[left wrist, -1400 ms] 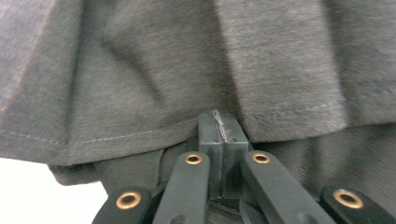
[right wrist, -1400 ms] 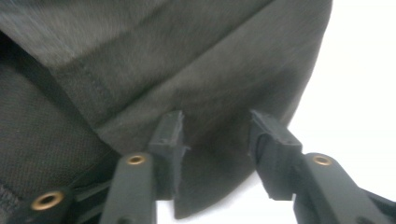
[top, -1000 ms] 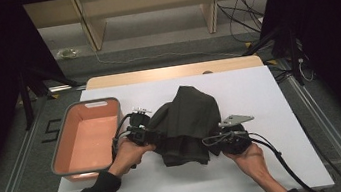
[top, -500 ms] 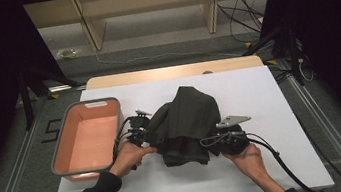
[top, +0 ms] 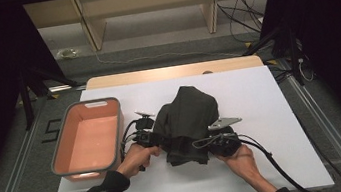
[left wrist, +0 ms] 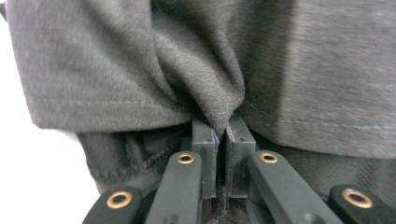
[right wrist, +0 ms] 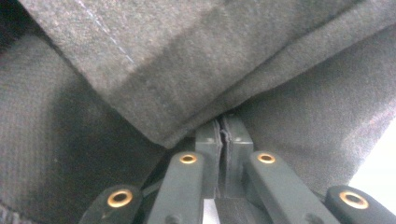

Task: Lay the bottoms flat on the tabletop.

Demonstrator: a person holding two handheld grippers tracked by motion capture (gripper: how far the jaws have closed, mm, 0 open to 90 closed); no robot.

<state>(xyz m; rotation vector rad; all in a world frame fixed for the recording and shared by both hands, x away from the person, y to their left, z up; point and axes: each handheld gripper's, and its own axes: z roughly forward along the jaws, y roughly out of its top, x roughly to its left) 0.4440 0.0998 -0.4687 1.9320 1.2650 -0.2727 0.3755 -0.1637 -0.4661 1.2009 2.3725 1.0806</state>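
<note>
A dark grey-green garment (top: 187, 121) lies bunched in the middle of the white table (top: 259, 93). My left gripper (top: 157, 139) is at the garment's left edge, shut on a pinched fold of the cloth (left wrist: 219, 109). At the garment's lower right edge my right gripper (top: 211, 142) is shut on a hemmed edge of the same cloth (right wrist: 187, 102). In the left gripper view the fold rises from between the jaws. Both hands hold the grippers near the table's front.
A salmon-coloured bin (top: 88, 138) with a grey rim stands empty at the table's left. A cable (top: 274, 162) trails from the right gripper toward the front right. Wooden shelving (top: 146, 8) stands beyond the table.
The two grippers have drawn slightly closer together, and the garment between them has bunched a little more. Both stay shut on the cloth.
</note>
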